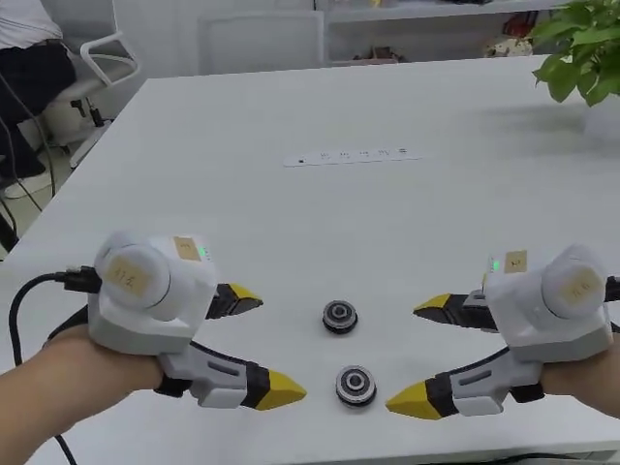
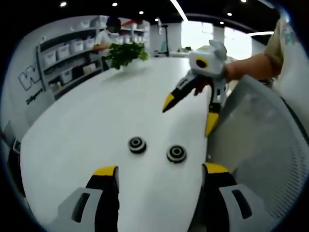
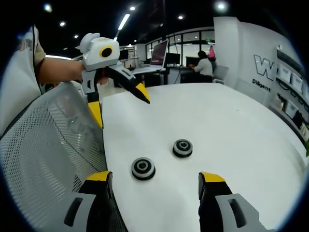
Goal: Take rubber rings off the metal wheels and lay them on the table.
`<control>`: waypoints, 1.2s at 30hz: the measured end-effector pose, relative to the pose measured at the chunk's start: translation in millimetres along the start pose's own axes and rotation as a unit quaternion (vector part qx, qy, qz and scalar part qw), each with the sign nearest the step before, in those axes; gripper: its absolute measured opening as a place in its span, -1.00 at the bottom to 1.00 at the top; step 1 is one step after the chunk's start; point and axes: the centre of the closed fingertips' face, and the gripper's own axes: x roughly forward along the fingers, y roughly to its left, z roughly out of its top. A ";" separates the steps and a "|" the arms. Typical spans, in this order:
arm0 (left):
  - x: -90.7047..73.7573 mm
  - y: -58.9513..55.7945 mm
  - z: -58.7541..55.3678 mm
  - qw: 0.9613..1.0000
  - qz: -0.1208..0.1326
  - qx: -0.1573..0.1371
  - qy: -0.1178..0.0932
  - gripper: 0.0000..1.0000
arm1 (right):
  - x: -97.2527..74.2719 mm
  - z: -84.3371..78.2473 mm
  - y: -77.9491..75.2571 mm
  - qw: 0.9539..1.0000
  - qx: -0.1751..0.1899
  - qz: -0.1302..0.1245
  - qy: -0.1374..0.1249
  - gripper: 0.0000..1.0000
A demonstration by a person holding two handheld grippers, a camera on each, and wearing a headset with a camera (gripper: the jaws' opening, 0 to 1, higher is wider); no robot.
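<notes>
In the head view, two small metal wheels, each with a dark rubber ring around it, lie flat on the white table (image 1: pixel 291 107) toward 6 o'clock, the far wheel (image 1: pixel 340 316) just beyond the near wheel (image 1: pixel 356 385). The left gripper (image 1: pixel 266 344) sits at 8 o'clock and the right gripper (image 1: pixel 418 352) at 4 o'clock. Both point inward at the wheels with yellow-tipped jaws spread wide and nothing between them. A power strip (image 1: pixel 354 155) lies at 12 o'clock and a potted plant (image 1: pixel 581 48) at 2 o'clock. In the left gripper view, the left gripper (image 2: pixel 160 170) rises from 6 o'clock, gaping and empty. The far wheel (image 2: pixel 137 144) and near wheel (image 2: pixel 176 153) sit side by side just past its tips. The right gripper (image 2: pixel 189 116) hangs at 1 o'clock, also wide apart, with a mesh chair back (image 2: pixel 260 145) at 3 o'clock. In the right gripper view, the right gripper (image 3: pixel 154 177) stands broadly parted and holds nothing. The near wheel (image 3: pixel 143 167) lies close ahead, between its tips, and the far wheel (image 3: pixel 182 147) lies beyond it toward 1 o'clock. The left gripper (image 3: pixel 120 105) is held at 10 o'clock.
</notes>
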 end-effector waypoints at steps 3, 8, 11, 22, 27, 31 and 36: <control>3.0 -0.7 1.2 1.000 -0.004 0.001 0.000 0.41 | 3.4 -1.4 -0.4 1.000 0.002 0.004 0.000 0.38; 8.9 -2.0 0.3 1.000 -0.012 0.006 0.007 0.37 | 7.6 -3.2 0.9 1.000 0.004 0.012 -0.001 0.30; 14.0 -3.8 -0.9 1.000 -0.020 0.007 0.010 0.34 | 10.3 -5.1 0.2 1.000 0.006 0.015 0.000 0.25; 29.1 -12.0 -4.7 0.999 -0.045 -0.009 0.015 0.24 | 18.2 -9.2 4.3 0.999 0.012 0.036 -0.001 0.09; 37.0 -16.3 -5.7 0.998 -0.054 -0.004 0.020 0.18 | 23.7 -13.5 6.1 0.999 0.004 0.043 0.004 0.02; 42.3 -20.3 -4.4 0.998 -0.062 -0.007 0.019 0.14 | 26.3 -15.0 9.8 0.999 0.002 0.052 0.006 -0.04; 47.7 -25.8 -4.2 0.997 -0.070 -0.002 0.021 0.07 | 29.5 -17.6 12.7 0.998 -0.001 0.061 0.009 -0.12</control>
